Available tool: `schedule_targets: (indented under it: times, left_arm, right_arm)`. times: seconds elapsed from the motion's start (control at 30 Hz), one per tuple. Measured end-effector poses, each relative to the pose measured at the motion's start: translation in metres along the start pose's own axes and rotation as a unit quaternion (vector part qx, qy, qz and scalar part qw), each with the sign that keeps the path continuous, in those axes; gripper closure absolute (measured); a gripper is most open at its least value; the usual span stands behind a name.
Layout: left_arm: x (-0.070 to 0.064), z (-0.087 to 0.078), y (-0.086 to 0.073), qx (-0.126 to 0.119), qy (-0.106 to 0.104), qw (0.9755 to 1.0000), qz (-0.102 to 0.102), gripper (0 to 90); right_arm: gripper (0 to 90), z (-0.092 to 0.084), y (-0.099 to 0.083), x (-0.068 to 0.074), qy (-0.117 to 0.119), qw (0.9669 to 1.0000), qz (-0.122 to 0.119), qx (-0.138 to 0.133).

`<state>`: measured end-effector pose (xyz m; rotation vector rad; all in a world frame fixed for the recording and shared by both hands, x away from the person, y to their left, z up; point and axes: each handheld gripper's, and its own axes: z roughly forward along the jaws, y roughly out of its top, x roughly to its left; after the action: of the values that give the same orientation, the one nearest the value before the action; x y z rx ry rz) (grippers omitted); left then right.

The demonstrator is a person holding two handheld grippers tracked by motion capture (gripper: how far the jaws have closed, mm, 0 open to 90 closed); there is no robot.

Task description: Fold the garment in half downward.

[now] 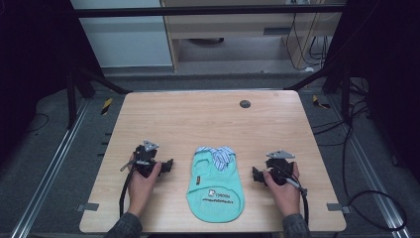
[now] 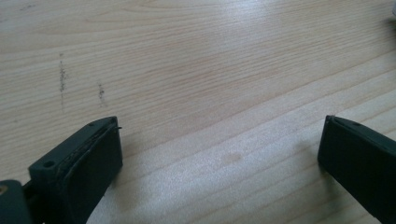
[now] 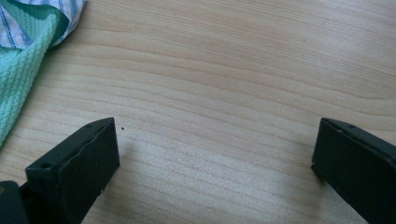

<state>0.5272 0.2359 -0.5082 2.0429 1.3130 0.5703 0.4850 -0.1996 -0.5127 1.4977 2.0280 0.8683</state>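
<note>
Room: a dim workspace with grey floor, black frame bars and loose cables around a pale wooden counter [image 1: 213, 119].
High view, counter: a small dark round disc [image 1: 244, 103] lies toward 12 o'clock, near the far edge.
High view, garment: a mint-green pet shirt [image 1: 216, 186] lies flat at 6 o'clock, close to the near edge, its blue-and-white striped collar [image 1: 221, 154] pointing to 12 o'clock and printed lettering near the hem.
High view, left gripper [image 1: 168, 165]: at 9 o'clock from the shirt, held in the person's left hand [image 1: 143, 181], resting low on the counter, just beside the shirt but apart from it.
High view, right gripper [image 1: 256, 174]: at 3 o'clock from the shirt, held in the right hand [image 1: 285, 186], apart from the cloth.
Left gripper view: jaws spread wide, nothing between them, bare wood grain below with two faint dark smudges at 10 o'clock.
Right gripper view: jaws spread wide and holding nothing; the shirt's green knit and striped collar sit at 10 o'clock, clear of the left jaw.
</note>
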Motion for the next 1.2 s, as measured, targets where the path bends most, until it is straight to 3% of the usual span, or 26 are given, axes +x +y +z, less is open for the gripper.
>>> schedule_targets:
  times: [0.7, 1.03, 1.1, 1.2]
  left_arm:
    - [-0.007, -0.01, -0.009, 0.003, -0.008, 0.9999, 0.008, 0.0]
    - [-0.008, -0.013, -0.007, -0.008, -0.025, 0.9993, 0.025, 4.0]
    - [-0.011, -0.015, -0.005, -0.001, -0.029, 0.9991, 0.031, 5.1]
    - [-0.021, -0.02, 0.001, 0.005, -0.047, 0.998, 0.043, 9.6]
  right_arm:
    - [0.9, 0.0, 0.0, -0.001, 0.004, 1.0, -0.006, 0.0]
    - [1.7, 0.001, 0.001, 0.0, 0.004, 1.0, -0.004, -0.002]
    - [5.0, 0.0, 0.001, 0.001, 0.008, 0.9999, -0.007, -0.005]
    - [22.8, -0.004, -0.001, 0.003, 0.012, 0.9997, -0.012, -0.019]
